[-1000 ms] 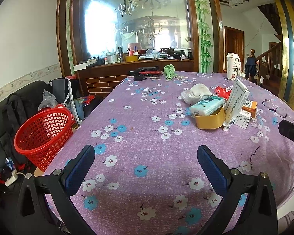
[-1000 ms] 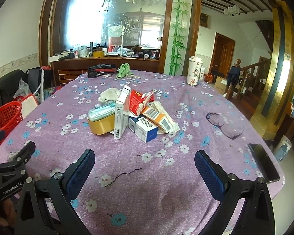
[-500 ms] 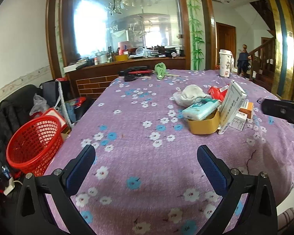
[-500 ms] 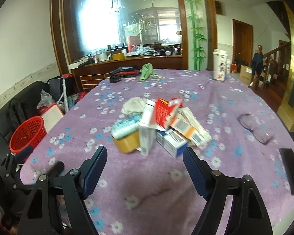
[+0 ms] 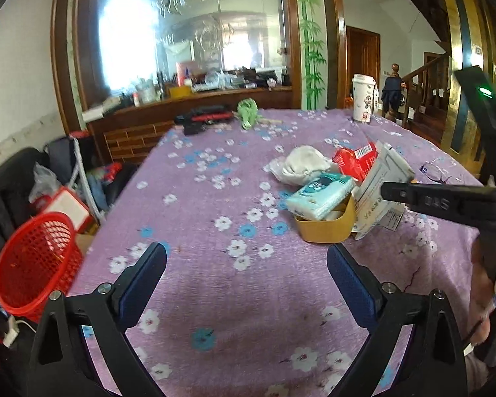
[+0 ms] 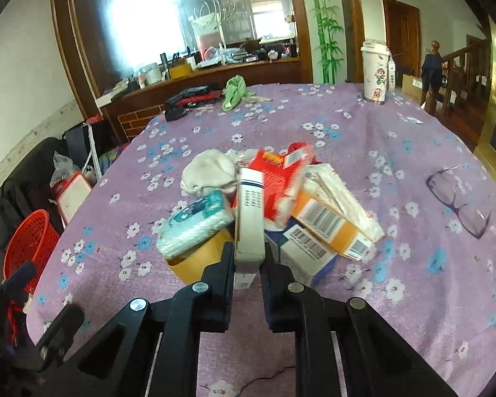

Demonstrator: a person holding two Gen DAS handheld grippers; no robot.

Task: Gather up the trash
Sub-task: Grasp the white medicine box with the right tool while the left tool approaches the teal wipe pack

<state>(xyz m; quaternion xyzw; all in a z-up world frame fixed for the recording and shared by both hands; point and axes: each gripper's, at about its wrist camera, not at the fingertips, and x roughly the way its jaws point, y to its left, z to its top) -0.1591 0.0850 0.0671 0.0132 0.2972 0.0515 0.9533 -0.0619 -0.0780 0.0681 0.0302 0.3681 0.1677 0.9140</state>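
A pile of trash sits mid-table: a tall white box (image 6: 250, 218), a red packet (image 6: 277, 178), an orange barcode box (image 6: 330, 228), a white-and-blue box (image 6: 302, 254), a tissue pack (image 6: 195, 223) on a yellow tape roll (image 6: 198, 261), and a crumpled white cloth (image 6: 208, 172). My right gripper (image 6: 248, 261) is shut on the near end of the tall white box; from the left wrist view its fingers (image 5: 423, 198) reach that box (image 5: 380, 195) from the right. My left gripper (image 5: 246, 271) is open and empty above the purple tablecloth (image 5: 215, 198), short of the pile.
A red mesh basket (image 5: 33, 264) stands on the floor left of the table, also in the right wrist view (image 6: 28, 241). Glasses (image 6: 459, 205) lie at the right, a paper cup (image 6: 375, 71) and green cloth (image 6: 233, 91) at the back.
My right gripper moved forward to the pile and closed on the tall white box. My left gripper moved a little toward the pile and stayed open.
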